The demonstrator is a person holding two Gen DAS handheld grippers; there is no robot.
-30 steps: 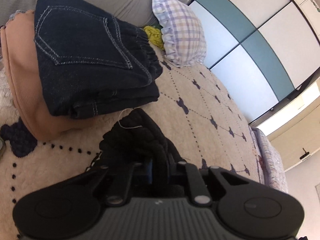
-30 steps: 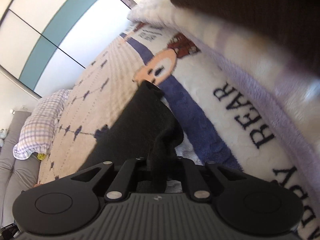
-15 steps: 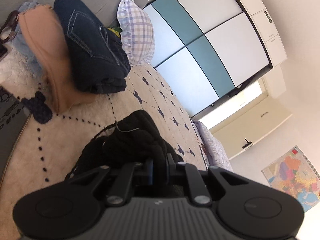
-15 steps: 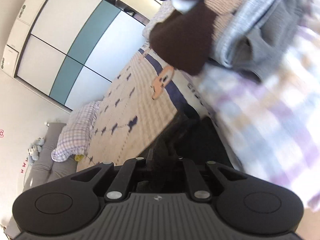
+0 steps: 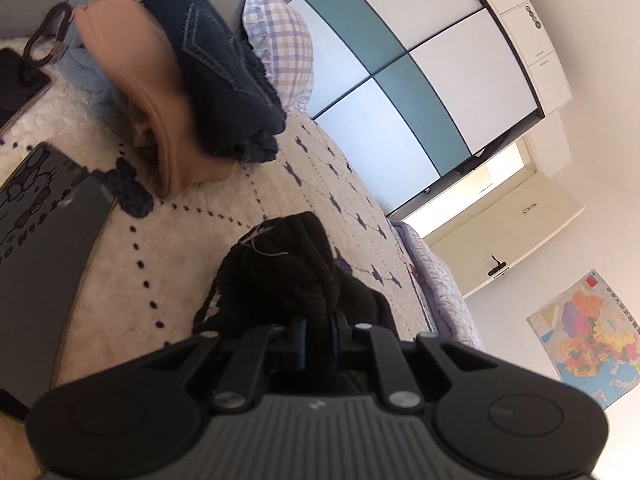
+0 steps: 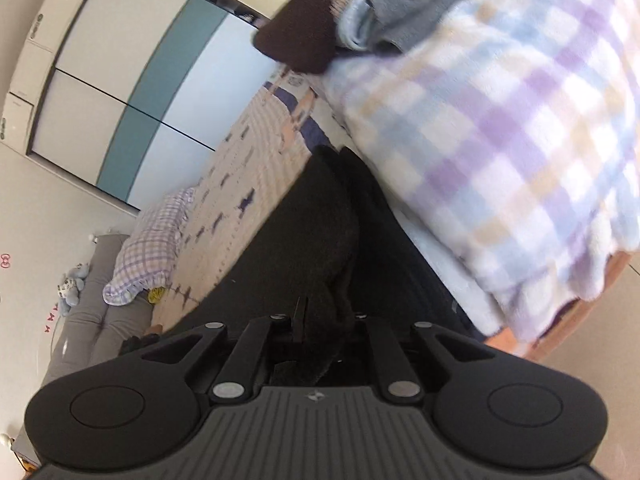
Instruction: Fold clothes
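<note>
A black knitted garment (image 5: 292,276) is bunched up in front of my left gripper (image 5: 318,334), which is shut on its edge above the cream bedspread (image 5: 168,264). In the right wrist view the same black garment (image 6: 296,248) stretches flat across the bed, and my right gripper (image 6: 324,328) is shut on another part of its edge. The fingertips of both grippers are buried in the dark cloth. Folded dark jeans (image 5: 224,76) rest on a folded tan garment (image 5: 148,92) at the bed's head end.
A checked pillow (image 5: 284,52) and a grey headboard (image 6: 92,300) lie beyond the stack. A dark patterned laptop (image 5: 36,248) and a phone (image 5: 20,80) sit at the left. A checked fleece blanket (image 6: 500,152) with unfolded clothes (image 6: 320,28) piled on it fills the right.
Both grippers have pulled back with the black garment still held. The folded stack shrank and moved up-left in the left view; the checked blanket swung into the right view.
</note>
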